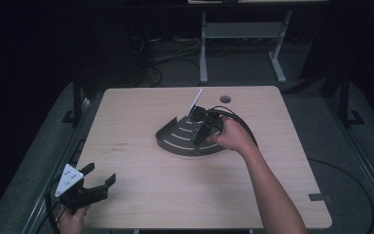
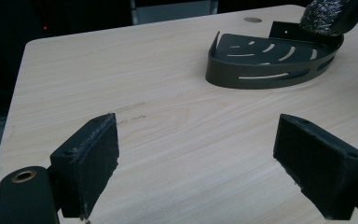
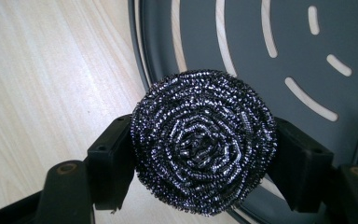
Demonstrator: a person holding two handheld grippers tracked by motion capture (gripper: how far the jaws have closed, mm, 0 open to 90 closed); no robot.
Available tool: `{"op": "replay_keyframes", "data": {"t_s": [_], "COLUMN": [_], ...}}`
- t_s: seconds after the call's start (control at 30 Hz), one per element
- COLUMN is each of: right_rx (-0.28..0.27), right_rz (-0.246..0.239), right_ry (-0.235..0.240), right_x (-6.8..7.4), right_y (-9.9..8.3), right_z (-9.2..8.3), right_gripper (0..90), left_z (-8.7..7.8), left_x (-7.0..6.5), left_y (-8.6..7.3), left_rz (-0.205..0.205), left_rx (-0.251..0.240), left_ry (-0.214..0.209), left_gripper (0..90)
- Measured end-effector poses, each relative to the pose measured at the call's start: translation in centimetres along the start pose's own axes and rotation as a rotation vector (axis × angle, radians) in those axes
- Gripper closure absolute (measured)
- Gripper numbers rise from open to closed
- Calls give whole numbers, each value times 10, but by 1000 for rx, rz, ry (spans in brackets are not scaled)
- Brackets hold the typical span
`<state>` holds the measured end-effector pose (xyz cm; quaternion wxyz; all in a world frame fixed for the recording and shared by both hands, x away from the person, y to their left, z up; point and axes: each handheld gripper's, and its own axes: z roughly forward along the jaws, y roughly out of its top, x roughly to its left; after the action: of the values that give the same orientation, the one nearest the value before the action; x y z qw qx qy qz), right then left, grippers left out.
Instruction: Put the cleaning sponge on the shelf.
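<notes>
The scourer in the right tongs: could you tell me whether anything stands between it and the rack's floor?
Nothing visible does: the scourer hangs over the rack, whose slotted floor beneath it is bare.

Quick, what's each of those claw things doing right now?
Left gripper: open, holding nothing, above the table.
Right gripper: jaws shut on a steel scouring pad, over the dark slotted tray.

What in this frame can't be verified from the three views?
- High view: the scourer is hidden behind the right gripper and hand.
- Right gripper view: whether the scourer touches the rack; it covers the contact area.
- Left gripper view: scourer cut off by the top edge.
</notes>
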<state>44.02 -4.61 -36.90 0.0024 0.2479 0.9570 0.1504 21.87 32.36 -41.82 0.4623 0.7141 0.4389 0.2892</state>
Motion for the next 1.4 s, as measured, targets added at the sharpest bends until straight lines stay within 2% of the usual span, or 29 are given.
{"op": "replay_keyframes", "data": {"t_s": [0.27, 0.4, 1.13, 1.4], "right_rx": [26, 38, 35, 64], "right_rz": [15, 23, 73, 102], "right_ry": [-3, -11, -4, -13], "right_x": [-6, -9, -23, -29], "right_y": [3, 4, 11, 12], "right_z": [12, 17, 32, 41], "right_gripper": [293, 293, 293, 293], "left_z": [0, 0, 1, 2], "left_x": [0, -1, 0, -1], "left_y": [0, 0, 0, 0], "left_rz": [-7, 3, -1, 0], "left_rx": [-2, 0, 1, 2], "left_ry": [1, -1, -3, -4], "left_gripper": [133, 134, 133, 133]}}
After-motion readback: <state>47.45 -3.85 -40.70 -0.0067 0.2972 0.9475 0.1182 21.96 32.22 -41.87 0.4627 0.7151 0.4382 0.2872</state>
